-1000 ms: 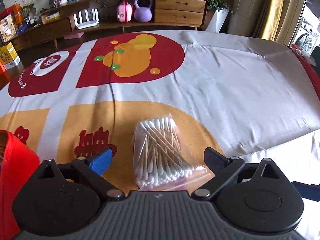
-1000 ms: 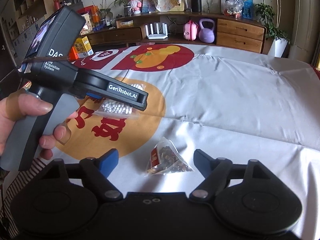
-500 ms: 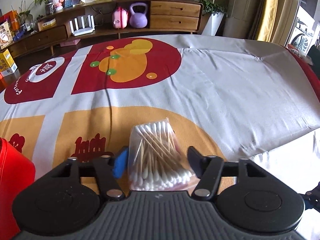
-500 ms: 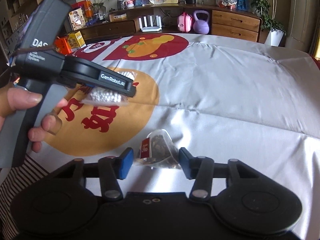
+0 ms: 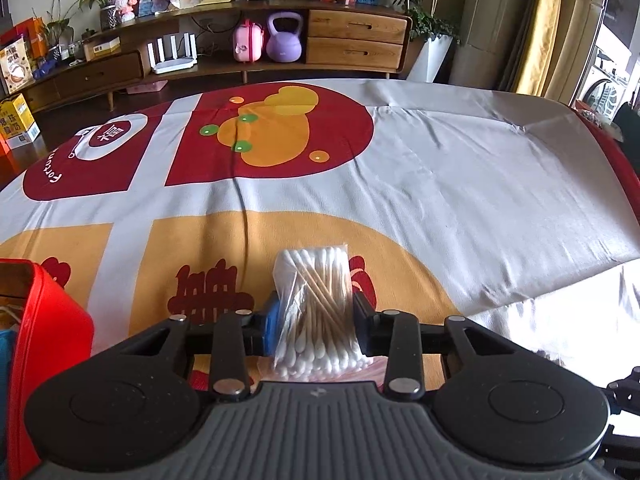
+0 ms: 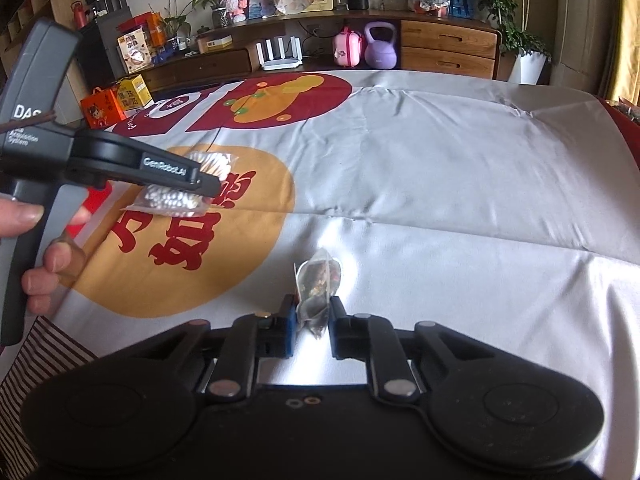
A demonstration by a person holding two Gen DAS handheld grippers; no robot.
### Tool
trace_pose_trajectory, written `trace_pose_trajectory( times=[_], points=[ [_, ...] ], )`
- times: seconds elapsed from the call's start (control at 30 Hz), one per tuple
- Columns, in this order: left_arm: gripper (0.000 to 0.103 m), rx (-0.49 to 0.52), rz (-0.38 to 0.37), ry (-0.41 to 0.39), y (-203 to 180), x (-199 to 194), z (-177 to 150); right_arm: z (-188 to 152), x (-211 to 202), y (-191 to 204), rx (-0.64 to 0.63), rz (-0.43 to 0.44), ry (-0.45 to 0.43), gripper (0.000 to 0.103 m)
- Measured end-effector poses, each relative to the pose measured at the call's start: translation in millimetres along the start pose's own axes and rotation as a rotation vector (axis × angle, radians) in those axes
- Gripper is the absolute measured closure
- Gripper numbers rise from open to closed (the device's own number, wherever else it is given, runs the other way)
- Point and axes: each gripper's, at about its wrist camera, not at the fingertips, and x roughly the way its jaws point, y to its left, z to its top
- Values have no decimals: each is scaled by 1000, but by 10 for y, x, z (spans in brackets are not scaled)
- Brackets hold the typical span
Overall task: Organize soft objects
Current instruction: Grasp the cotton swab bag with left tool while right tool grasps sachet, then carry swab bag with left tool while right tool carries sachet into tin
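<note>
Both hand-held grippers have narrowed from a wide spread a second ago, and each now has its item between the pads. Left hand-held gripper (image 5: 313, 322): jaws closing, pads pressed against the two sides of the bag of cotton swabs (image 5: 314, 312), which stands between them on the yellow print of the cloth-covered bench (image 5: 460, 184). Right hand-held gripper (image 6: 313, 326): jaws closing, nearly together, pinching the lower part of the small clear sachet (image 6: 318, 288) of dark dried contents; the sachet stands upright on the white area of the cloth.

Pose: both units point forward and down toward the bench. In the right wrist view, the left hand (image 6: 38, 256) wraps the grey handle of its unit, with a striped sleeve (image 6: 44, 356) below it.

Containers: a red box (image 5: 44, 360) stands at the left edge of the left wrist view, just beside the left unit; its contents cannot be told.
</note>
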Motion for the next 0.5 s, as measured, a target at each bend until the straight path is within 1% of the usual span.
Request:
trace_pose_trajectory(
  times=[0.23,0.5],
  points=[
    [67,-10,-25,-2,38,-232,-33,38,-168,41,17,22,-14,88],
    [67,-19,-29,-16,144,-629,-92,82,-482,243,-9,62,-44,88]
  ],
)
